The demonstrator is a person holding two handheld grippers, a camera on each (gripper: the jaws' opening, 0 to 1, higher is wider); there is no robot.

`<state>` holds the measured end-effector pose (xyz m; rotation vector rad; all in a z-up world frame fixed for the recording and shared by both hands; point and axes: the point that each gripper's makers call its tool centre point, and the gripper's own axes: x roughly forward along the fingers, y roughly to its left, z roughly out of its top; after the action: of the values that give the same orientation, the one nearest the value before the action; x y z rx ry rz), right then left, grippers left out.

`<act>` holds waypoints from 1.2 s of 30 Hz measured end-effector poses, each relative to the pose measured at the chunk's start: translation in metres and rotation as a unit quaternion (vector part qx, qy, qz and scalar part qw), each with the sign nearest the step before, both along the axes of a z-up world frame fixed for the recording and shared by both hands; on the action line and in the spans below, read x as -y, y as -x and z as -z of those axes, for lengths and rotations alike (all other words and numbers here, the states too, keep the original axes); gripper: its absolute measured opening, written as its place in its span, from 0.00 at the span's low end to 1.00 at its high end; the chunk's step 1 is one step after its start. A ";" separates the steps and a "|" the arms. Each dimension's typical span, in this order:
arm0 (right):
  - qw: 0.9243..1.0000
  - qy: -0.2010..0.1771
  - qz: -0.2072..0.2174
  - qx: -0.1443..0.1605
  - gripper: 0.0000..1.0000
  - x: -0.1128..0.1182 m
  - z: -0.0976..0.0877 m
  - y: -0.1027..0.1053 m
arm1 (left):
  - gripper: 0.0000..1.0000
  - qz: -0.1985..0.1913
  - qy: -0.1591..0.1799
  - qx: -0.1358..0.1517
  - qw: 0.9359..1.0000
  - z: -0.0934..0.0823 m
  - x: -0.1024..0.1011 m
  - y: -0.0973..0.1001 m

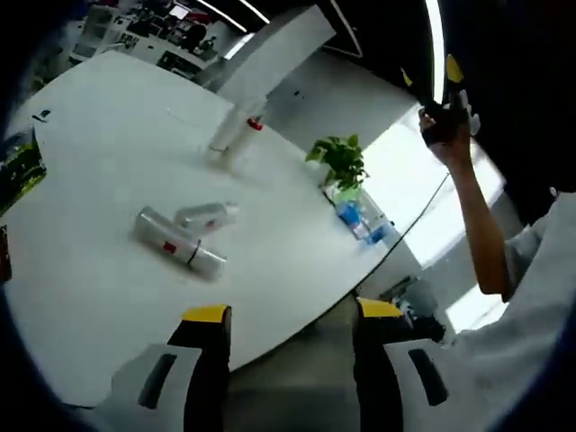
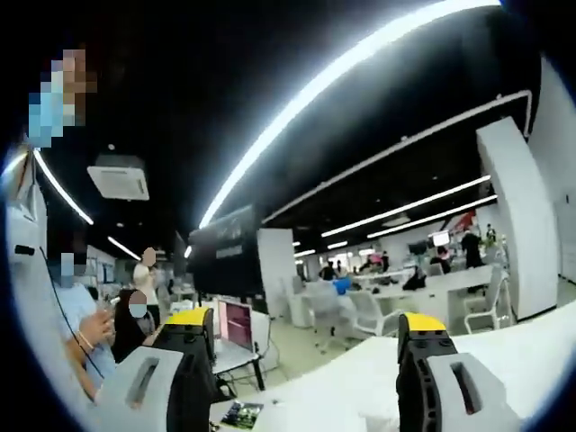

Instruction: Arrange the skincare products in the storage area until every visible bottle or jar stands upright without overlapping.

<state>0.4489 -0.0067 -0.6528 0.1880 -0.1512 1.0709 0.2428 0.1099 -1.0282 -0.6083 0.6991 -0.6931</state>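
Two silver skincare bottles lie on their sides on the white table (image 1: 99,297): a longer one with a red mark (image 1: 178,243) and a shorter one (image 1: 207,216) touching it at an angle. Farther back stand two upright white bottles (image 1: 227,135), one with a red cap (image 1: 256,124). My left gripper (image 1: 292,315) hovers open off the table's near edge, nothing between its jaws. A raised hand holds my right gripper (image 1: 443,112) high at the right. In the right gripper view, that right gripper (image 2: 304,322) is open and faces the office ceiling.
A potted green plant (image 1: 340,162) and blue-labelled water bottles (image 1: 362,220) stand near the table's right edge. A green packet (image 1: 18,171) lies at the left edge. People (image 2: 135,306) sit and stand at desks across the office.
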 end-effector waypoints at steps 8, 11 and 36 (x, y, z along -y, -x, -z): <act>0.997 0.055 0.007 0.046 0.90 -0.005 -0.059 0.016 | 0.57 0.020 -0.002 0.010 1.000 0.003 0.008 0.001; 0.996 0.069 0.004 0.051 0.97 -0.007 -0.080 0.015 | 0.53 0.019 0.000 0.005 1.000 0.004 0.007 -0.003; 0.968 0.190 -0.011 -0.164 0.98 -0.009 0.137 0.030 | 0.49 0.104 -0.259 0.097 0.955 0.025 -0.041 -0.076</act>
<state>0.4191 0.0028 -0.7900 0.0179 0.3555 1.0557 0.3183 0.1510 -1.0535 0.0182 0.7298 -0.7159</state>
